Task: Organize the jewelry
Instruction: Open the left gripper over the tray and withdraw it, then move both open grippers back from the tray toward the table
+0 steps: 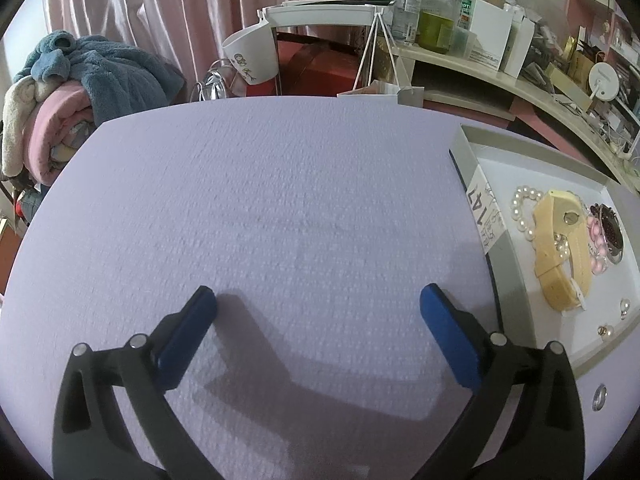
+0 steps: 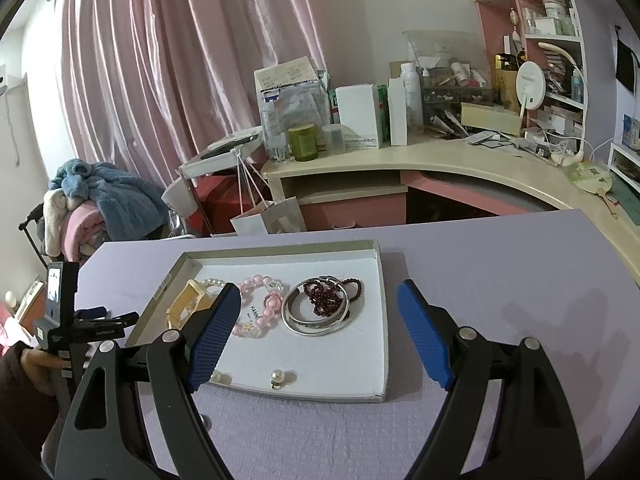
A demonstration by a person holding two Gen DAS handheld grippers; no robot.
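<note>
A shallow grey box tray (image 2: pixel 382 320) on the lilac table holds jewelry: a pearl bracelet (image 2: pixel 212 282), a cream watch strap (image 2: pixel 188 304), a pink bead bracelet (image 2: pixel 260 308), silver bangles (image 2: pixel 312 322), a dark red bead string (image 2: pixel 326 294) and pearl earrings (image 2: pixel 278 377). My right gripper (image 2: pixel 320 312) is open and empty, above the tray's near half. My left gripper (image 1: pixel 318 300) is open and empty over bare table, left of the tray (image 1: pixel 466 148); the strap (image 1: pixel 560 248) and pearls (image 1: pixel 520 208) show there. The left gripper also appears in the right wrist view (image 2: pixel 100 316).
A small round silver piece (image 1: pixel 599 397) lies on the table outside the tray's near corner. Behind the table are a paper bag (image 2: pixel 268 216), a cluttered curved desk (image 2: pixel 440 160), pink curtains and a pile of blankets (image 2: pixel 100 200).
</note>
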